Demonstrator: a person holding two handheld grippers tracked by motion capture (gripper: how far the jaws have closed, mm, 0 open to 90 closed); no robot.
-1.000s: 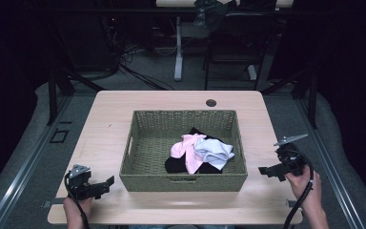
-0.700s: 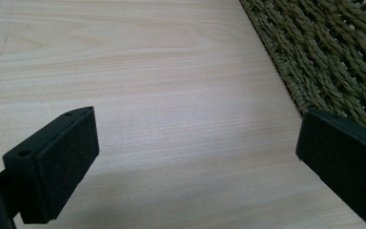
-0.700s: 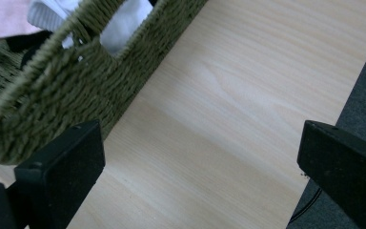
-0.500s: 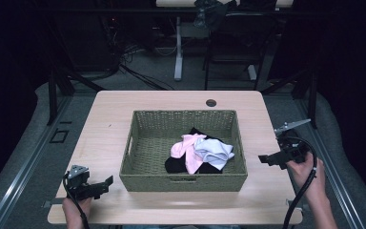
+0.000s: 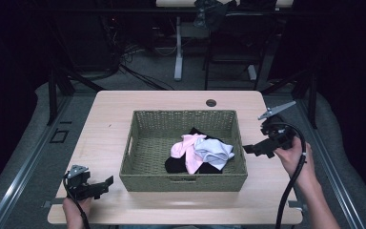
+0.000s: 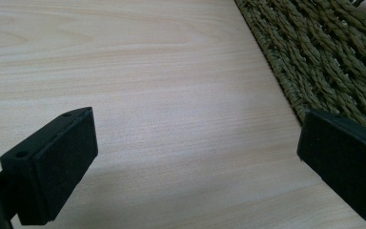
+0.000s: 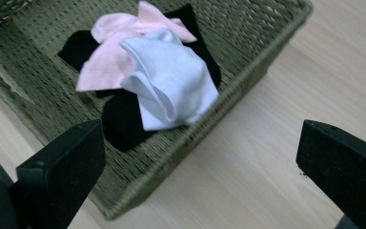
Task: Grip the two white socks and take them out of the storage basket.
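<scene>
White cotton sock lies atop pink and black ones in the olive woven basket; soft, light, pinch its folded cuff. Your right gripper is spread wide, left gripper too.

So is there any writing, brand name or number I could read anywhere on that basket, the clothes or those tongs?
None: no text, label or number is readable on the basket, the pink cloth, the white cloth, the black cloth or either tongs.
</scene>
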